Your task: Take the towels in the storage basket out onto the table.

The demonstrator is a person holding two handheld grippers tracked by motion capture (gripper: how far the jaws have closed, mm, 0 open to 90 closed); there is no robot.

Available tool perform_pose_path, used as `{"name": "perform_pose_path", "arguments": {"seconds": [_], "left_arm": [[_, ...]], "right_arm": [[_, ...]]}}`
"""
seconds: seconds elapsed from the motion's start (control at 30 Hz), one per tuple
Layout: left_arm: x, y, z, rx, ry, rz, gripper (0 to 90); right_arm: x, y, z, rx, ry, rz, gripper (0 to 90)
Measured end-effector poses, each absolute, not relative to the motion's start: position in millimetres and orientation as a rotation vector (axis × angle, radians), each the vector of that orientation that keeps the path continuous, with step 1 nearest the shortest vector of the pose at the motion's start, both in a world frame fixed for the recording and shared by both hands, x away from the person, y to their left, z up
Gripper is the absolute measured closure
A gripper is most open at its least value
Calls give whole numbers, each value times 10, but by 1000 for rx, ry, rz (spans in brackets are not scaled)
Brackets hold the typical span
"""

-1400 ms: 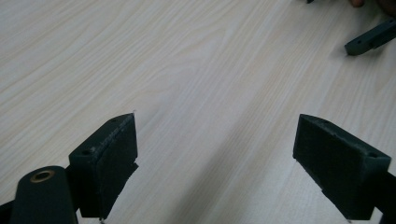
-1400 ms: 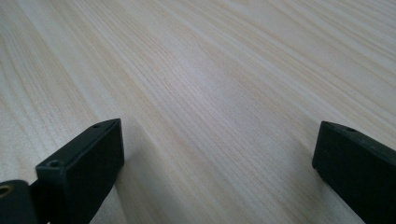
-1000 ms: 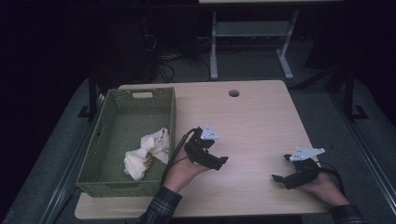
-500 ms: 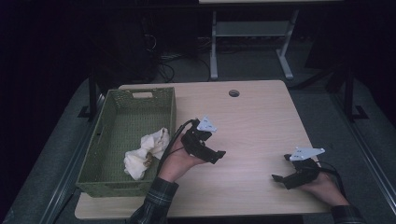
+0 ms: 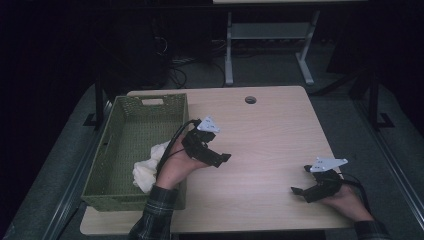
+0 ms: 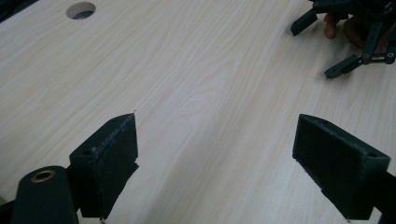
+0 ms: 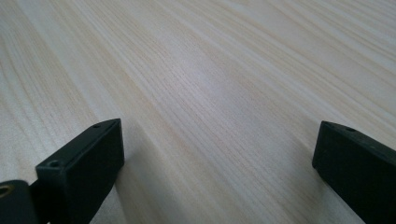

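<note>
My left gripper [image 5: 220, 157] hovers over the wooden table [image 5: 270, 130] just right of the green woven basket [image 5: 125, 150], jaws wide apart with nothing between them [image 6: 217, 163]. A crumpled white cloth [image 5: 147, 167] lies in the basket, beside the hand that holds this gripper. My right gripper [image 5: 299, 181] rests low on the table near its front right corner, open and empty; its own view looks along bare wood between the spread jaws [image 7: 217, 172]. The right gripper [image 6: 348, 32] also appears far off in the left gripper view.
A round cable hole [image 5: 250, 100] sits in the table near its far edge. The basket takes up the table's left side. Beyond the table stand a metal frame [image 5: 265, 45] and cables on a dark floor.
My left gripper has moved away from me and slightly left, closer to the basket's right wall. The right gripper has stayed where it was.
</note>
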State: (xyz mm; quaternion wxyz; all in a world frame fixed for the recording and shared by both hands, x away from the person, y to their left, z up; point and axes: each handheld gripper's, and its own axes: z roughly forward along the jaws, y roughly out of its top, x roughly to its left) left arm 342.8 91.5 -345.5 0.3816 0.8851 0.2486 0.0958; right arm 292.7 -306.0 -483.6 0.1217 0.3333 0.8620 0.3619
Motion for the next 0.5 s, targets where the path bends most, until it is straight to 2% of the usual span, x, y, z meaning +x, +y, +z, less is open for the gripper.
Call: {"name": "perform_pose_path", "arguments": {"seconds": [0.5], "left_arm": [[3440, 1211, -3324, 2236, 651, 271, 142]], "right_arm": [[2927, -3056, -4835, 977, 2516, 1058, 19]]}}
